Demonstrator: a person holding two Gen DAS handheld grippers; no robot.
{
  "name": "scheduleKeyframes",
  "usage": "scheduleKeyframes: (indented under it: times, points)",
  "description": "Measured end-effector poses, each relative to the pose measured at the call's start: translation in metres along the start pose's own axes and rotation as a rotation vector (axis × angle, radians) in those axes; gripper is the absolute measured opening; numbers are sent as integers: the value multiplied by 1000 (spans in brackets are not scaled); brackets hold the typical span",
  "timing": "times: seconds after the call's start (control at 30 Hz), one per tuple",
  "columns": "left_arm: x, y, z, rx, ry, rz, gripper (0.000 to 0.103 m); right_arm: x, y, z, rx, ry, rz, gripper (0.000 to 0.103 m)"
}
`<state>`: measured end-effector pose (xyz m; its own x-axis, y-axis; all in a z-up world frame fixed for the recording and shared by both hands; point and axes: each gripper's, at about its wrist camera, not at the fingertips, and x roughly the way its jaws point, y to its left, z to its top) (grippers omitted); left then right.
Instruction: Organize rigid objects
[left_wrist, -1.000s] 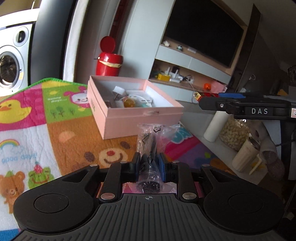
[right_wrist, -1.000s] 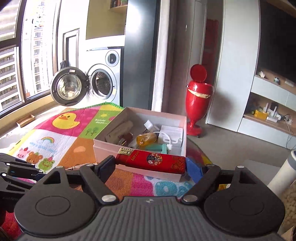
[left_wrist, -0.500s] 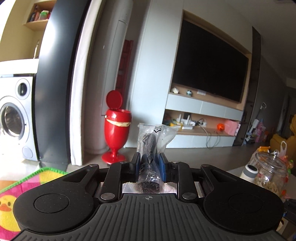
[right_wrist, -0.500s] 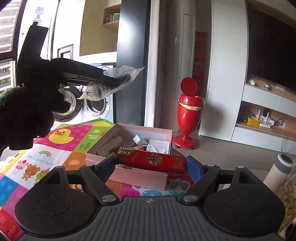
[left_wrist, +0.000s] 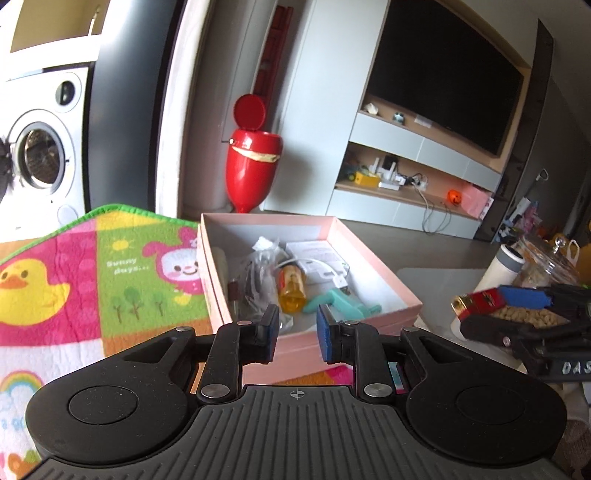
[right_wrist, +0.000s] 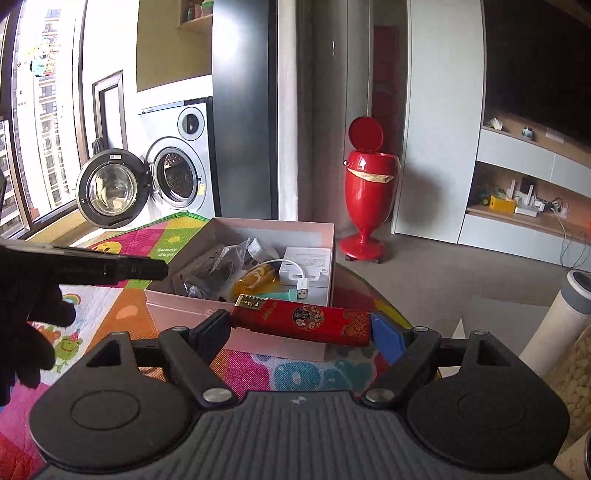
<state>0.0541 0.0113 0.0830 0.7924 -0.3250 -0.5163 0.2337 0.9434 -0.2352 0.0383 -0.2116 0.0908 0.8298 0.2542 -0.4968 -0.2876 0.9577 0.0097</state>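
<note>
Pink box (left_wrist: 376, 280), lid off, resting on colourful play mat (left_wrist: 110, 266). Inside: crumpled clear bag with dark item (left_wrist: 258, 273) at left; amber bottle (left_wrist: 291, 291) lying on its side mid-box; teal plastic piece (left_wrist: 343, 301) beside it; white cable with USB plug (left_wrist: 332, 275) over white leaflet (left_wrist: 314, 253). Red tube with gold end (right_wrist: 301, 320), patterned label, held crosswise just in front of the box, near level.
</note>
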Motion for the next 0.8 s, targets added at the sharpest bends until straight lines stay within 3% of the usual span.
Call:
scheduleKeyframes:
  times: [0.17,0.37,0.47,0.6,0.8]
  points:
    - [-20,10,-17,3,-31,56,25,24,19,41,-37,-62,-5,82]
    - [-30,30,-27,-22,-20,93,25,74,54,91,-123,-152,-82,83]
    - [-32,45,-34,-56,-10,117,25,115,62,98,-134,-73,-116,83]
    - [-39,58,-44,-53,0,156,25,150,58,86,-52,98,-67,83]
    - [-39,64,-64,43,61,278,25,112,67,41,-88,98,-35,83]
